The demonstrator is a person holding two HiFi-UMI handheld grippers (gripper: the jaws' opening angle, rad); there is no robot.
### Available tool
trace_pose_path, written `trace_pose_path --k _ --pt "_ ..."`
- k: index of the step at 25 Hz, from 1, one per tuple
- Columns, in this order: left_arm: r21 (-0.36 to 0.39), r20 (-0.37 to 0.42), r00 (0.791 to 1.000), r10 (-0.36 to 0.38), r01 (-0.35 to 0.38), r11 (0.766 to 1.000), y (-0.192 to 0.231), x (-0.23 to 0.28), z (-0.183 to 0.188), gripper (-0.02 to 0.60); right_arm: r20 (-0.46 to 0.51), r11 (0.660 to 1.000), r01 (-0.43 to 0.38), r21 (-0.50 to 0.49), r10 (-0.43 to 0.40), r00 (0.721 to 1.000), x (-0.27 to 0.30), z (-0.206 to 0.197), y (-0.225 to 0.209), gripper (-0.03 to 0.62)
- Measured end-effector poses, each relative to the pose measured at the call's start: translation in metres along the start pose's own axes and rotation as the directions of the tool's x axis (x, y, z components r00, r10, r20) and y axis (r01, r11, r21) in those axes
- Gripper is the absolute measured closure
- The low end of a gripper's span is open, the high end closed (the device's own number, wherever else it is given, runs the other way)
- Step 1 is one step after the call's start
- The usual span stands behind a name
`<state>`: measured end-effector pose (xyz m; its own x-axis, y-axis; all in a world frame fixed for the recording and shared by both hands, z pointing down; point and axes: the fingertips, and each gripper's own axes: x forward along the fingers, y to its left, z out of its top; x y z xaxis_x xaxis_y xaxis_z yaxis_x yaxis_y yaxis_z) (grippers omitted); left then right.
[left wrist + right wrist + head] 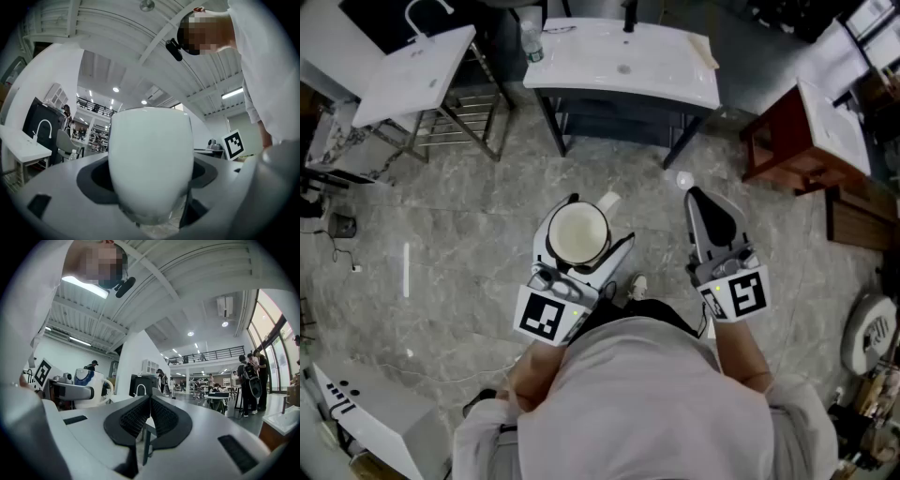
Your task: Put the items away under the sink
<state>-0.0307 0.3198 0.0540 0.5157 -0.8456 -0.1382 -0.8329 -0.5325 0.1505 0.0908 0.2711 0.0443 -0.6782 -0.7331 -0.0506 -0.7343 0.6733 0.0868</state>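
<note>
A white mug (577, 234), upright with its handle pointing away from me, sits between the jaws of my left gripper (581, 246), which is shut on it. In the left gripper view the mug (151, 154) fills the middle, pinched at its lower sides by the dark pads. My right gripper (696, 199) hovers to the right of the mug at the same height. It is shut and holds nothing; its ribbed pads (161, 418) meet. From the right gripper view the mug (90, 388) shows at the left. Both are held over the floor, short of the white sink (623, 58).
The sink stands on a dark frame with a shelf (609, 114) beneath it and a plastic bottle (532, 42) on its left corner. A second white basin (412, 66) on a metal rack is at the left. A red-brown cabinet (787, 141) is at the right.
</note>
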Motion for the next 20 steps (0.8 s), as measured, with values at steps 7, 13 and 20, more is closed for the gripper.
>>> trace_pose_path --k 7,13,20 --pt "-0.004 0.011 1.0 -0.012 0.012 1.0 0.007 0.003 0.003 0.184 0.015 1.0 0.001 -0.004 -0.001 1.0 0.01 0.002 0.003 0.556" --pt "-0.002 0.015 1.0 -0.021 0.021 1.0 0.013 0.003 0.005 0.184 0.031 1.0 -0.001 0.009 0.0 1.0 0.015 0.005 0.007 0.555" --pt "-0.023 0.029 0.999 -0.043 0.043 0.999 0.03 -0.004 0.008 0.184 0.02 0.999 0.039 0.006 -0.04 0.999 0.025 0.006 0.013 0.554"
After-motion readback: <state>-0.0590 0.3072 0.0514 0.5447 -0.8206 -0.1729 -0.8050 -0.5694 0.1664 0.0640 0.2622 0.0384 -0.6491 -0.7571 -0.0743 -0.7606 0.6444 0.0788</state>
